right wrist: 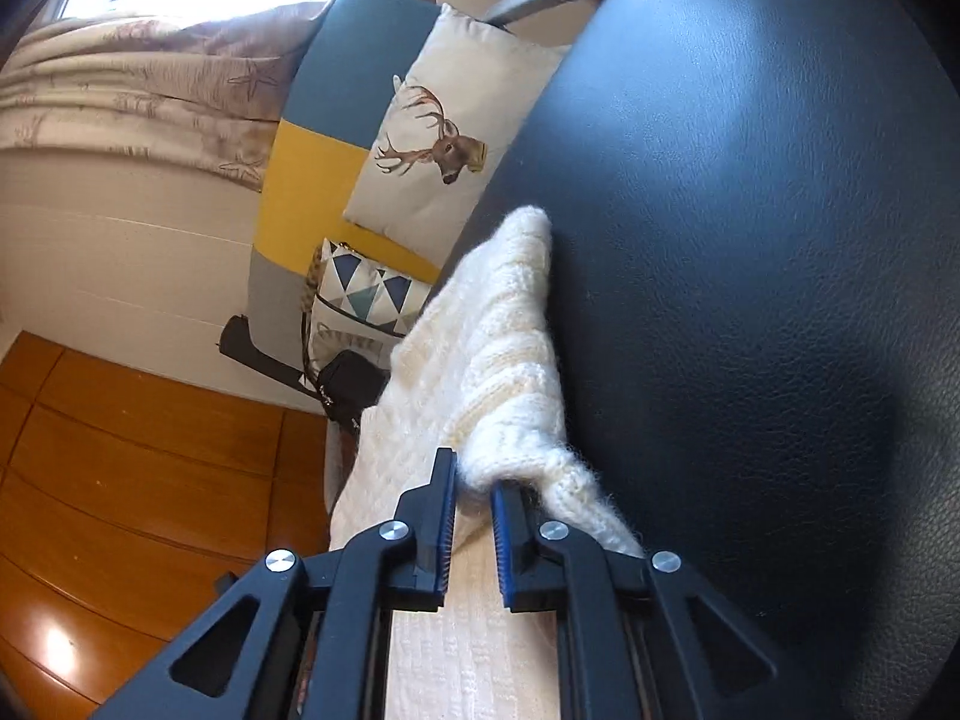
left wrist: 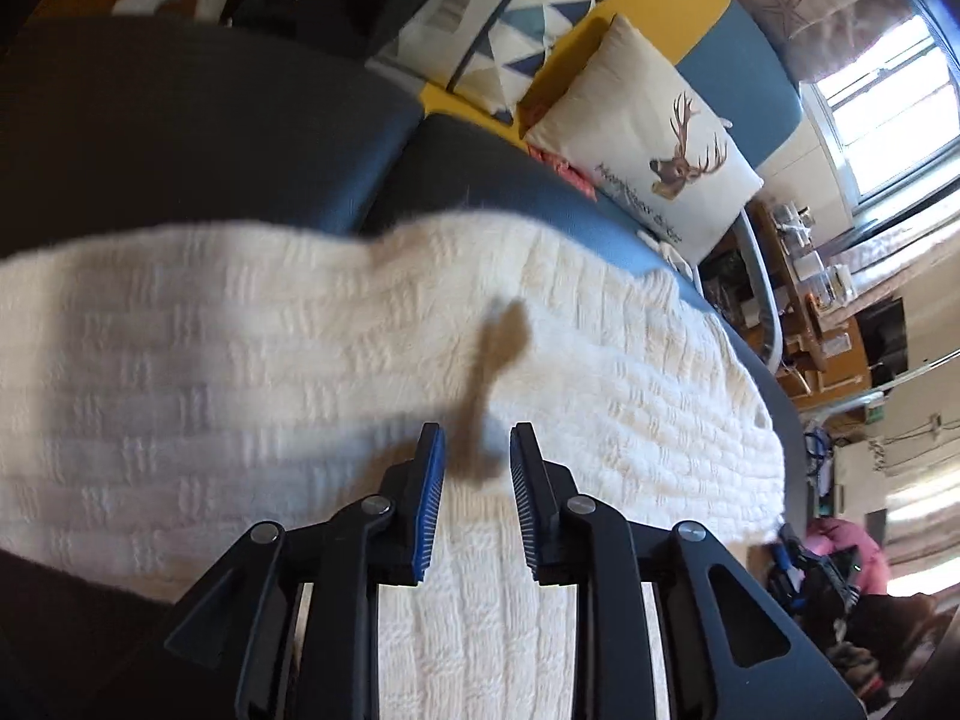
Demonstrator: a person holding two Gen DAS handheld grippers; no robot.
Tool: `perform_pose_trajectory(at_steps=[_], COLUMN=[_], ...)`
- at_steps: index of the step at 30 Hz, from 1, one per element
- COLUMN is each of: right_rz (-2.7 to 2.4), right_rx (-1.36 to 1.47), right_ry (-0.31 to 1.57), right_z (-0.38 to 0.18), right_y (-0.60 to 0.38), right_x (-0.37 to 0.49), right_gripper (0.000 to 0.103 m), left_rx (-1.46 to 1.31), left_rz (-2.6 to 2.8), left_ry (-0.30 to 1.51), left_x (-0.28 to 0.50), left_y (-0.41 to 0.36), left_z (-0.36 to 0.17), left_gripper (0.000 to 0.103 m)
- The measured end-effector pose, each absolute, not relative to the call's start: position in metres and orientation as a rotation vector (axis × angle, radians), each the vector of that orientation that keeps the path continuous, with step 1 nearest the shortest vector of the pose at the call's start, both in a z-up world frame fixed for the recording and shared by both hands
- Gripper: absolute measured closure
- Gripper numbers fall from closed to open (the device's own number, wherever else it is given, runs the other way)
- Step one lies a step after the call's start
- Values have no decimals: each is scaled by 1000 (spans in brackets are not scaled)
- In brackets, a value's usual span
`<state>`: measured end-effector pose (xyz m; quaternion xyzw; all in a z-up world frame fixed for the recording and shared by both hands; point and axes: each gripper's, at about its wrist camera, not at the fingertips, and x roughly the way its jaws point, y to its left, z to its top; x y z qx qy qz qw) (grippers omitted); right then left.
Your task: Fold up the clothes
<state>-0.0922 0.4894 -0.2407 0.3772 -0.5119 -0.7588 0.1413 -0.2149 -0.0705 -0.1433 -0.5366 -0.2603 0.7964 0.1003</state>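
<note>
Plainly, the cream knit sweater [left wrist: 540, 324] lies spread over the dark blue sofa seat [left wrist: 480, 174], its weave ribbed and blocky, fuzzy at the edges, with a small brown tag [left wrist: 498, 354] showing near the middle. Above it the left claw [left wrist: 477, 450] stands narrowly parted, with nothing pinched between its blue pads. The right claw [right wrist: 474, 480] is nearly closed, gripping a bunched fold of the sweater's edge.

Cream textured-knit sweater [left wrist: 600, 360], dark blue sofa seat [right wrist: 750, 240], white stag-print cushion [left wrist: 648, 144], blue-triangle patterned cushion [right wrist: 372, 294]
</note>
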Motion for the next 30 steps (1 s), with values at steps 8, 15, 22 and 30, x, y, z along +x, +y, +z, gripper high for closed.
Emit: perform_pose_trajectory(at_steps=[8, 15, 22, 30], right_rz=[-2191, -2260, -2258, -2238], right_rx=[1132, 1130, 1111, 1021], right_ry=[-1436, -1377, -1427, -1410], right_z=[-243, -237, -244, -234], right_y=[489, 495, 510, 512], right_x=[-91, -90, -92, -86], right_gripper=[93, 94, 94, 96], left_rx=[-1558, -1328, -1091, -1345], left_rz=[2265, 2332, 2331, 2464], left_ry=[-993, -1134, -1082, -980], left_x=[-212, -206, -189, -205], left_y=[-73, -57, -48, -60], left_z=[-156, -130, -80, -121], left_gripper=[70, 99, 99, 98])
